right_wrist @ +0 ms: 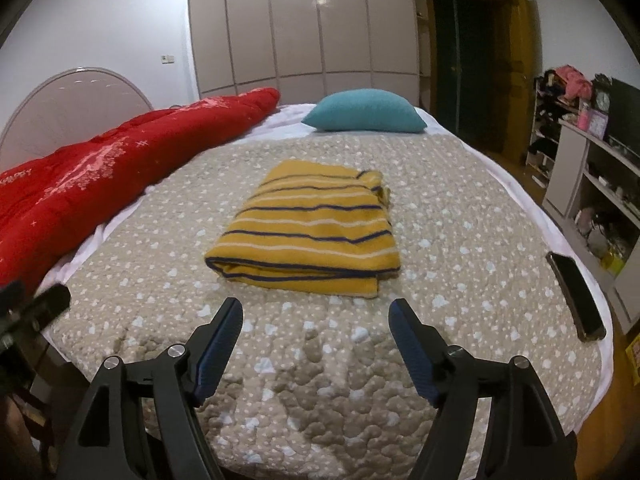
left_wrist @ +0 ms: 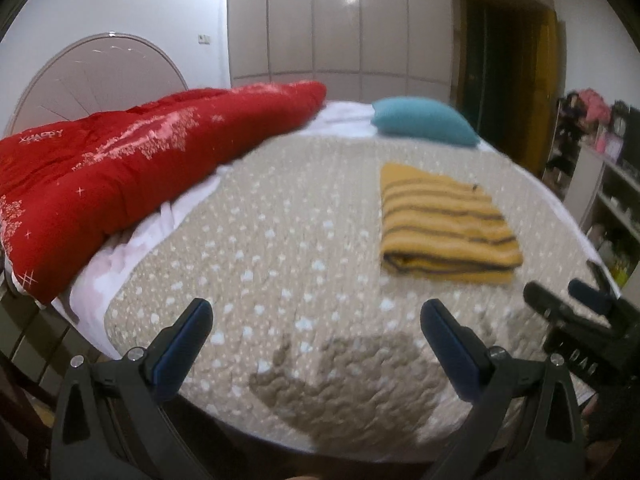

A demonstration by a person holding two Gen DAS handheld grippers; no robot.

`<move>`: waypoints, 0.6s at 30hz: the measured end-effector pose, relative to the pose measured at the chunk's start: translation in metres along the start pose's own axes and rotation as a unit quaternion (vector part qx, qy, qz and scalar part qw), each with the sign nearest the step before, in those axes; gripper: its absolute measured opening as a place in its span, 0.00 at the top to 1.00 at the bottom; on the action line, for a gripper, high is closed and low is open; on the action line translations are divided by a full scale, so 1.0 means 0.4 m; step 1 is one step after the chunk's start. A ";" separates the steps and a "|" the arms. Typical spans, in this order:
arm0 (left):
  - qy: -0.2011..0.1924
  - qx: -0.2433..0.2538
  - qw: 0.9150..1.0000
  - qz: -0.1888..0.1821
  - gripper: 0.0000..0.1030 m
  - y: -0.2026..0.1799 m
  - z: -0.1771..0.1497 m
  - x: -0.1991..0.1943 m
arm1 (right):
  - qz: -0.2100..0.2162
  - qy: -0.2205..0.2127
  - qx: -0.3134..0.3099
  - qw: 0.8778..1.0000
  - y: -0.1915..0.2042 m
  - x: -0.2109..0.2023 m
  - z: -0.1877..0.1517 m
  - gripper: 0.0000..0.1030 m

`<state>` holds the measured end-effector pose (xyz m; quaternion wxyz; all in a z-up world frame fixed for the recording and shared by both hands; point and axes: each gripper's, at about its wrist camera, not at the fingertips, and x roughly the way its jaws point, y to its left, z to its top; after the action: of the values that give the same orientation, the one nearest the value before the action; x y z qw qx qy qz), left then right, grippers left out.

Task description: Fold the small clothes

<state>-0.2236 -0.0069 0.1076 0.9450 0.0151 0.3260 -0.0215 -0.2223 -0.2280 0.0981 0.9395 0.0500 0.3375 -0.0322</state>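
A yellow garment with dark and white stripes point(right_wrist: 308, 232) lies folded into a flat rectangle on the beige dotted bedspread point(right_wrist: 460, 240). It also shows in the left wrist view point(left_wrist: 444, 228), to the right of centre. My right gripper point(right_wrist: 316, 316) is open and empty, just short of the garment's near edge. My left gripper point(left_wrist: 316, 320) is open and empty over bare bedspread, left of the garment. The right gripper point(left_wrist: 568, 300) shows at the right edge of the left wrist view.
A red quilt point(right_wrist: 100, 176) lies along the bed's left side. A teal pillow point(right_wrist: 364, 112) sits at the far end. A black phone point(right_wrist: 576, 296) lies near the bed's right edge. Shelves point(right_wrist: 592, 184) stand on the right, wardrobes point(right_wrist: 300, 20) behind.
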 end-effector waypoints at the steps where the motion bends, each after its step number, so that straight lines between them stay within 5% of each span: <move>1: 0.006 0.002 1.000 -0.001 0.00 0.000 -0.006 0.008 | -0.002 0.004 -0.001 1.000 0.000 0.007 -0.006 0.23; 18: 0.036 0.016 0.999 -0.016 0.00 -0.039 -0.045 0.036 | -0.010 0.022 0.005 1.000 -0.031 0.034 -0.058 0.21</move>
<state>-0.2240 -0.0223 0.0843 0.9319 0.0259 0.3593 -0.0416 -0.2277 -0.2379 0.0708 0.9312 0.0519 0.3583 -0.0420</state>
